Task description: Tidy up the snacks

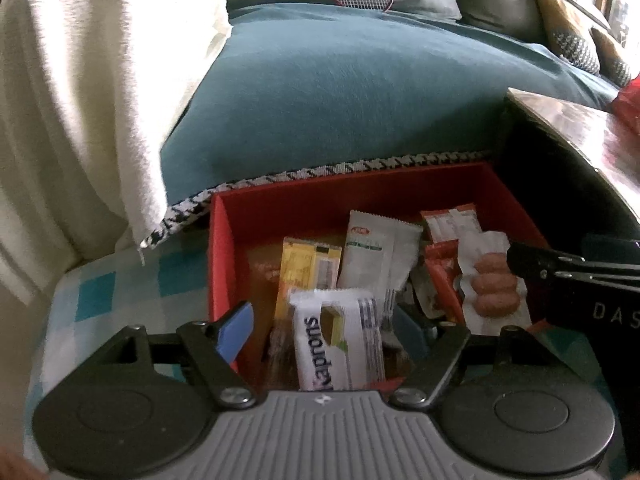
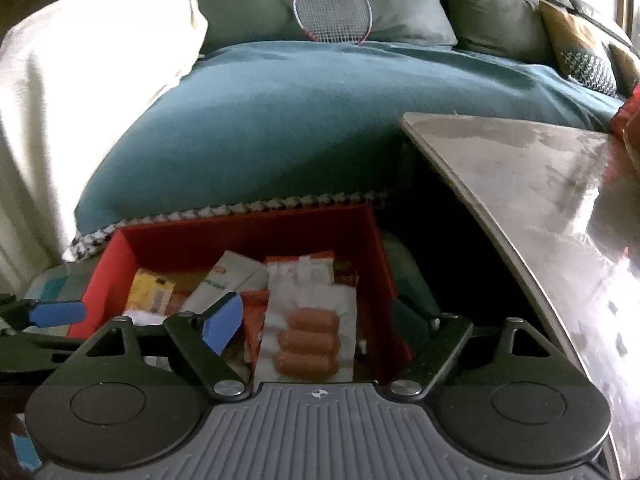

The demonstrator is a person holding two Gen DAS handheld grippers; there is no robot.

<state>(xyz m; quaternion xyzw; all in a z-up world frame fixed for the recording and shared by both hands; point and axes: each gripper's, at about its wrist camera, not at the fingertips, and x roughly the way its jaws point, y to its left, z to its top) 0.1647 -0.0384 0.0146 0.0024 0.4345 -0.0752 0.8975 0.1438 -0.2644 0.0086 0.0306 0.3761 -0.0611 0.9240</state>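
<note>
Left tongs (image 1: 332, 332) open, right tongs (image 2: 316, 320) open, empty

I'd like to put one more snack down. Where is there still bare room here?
The shiny tabletop right of the red box is mostly bare, apart from red packaging at its far edge. The teal blanket behind the box is free too. Inside the box packets crowd; only the far-left corner behind the yellow packet shows floor.
</note>
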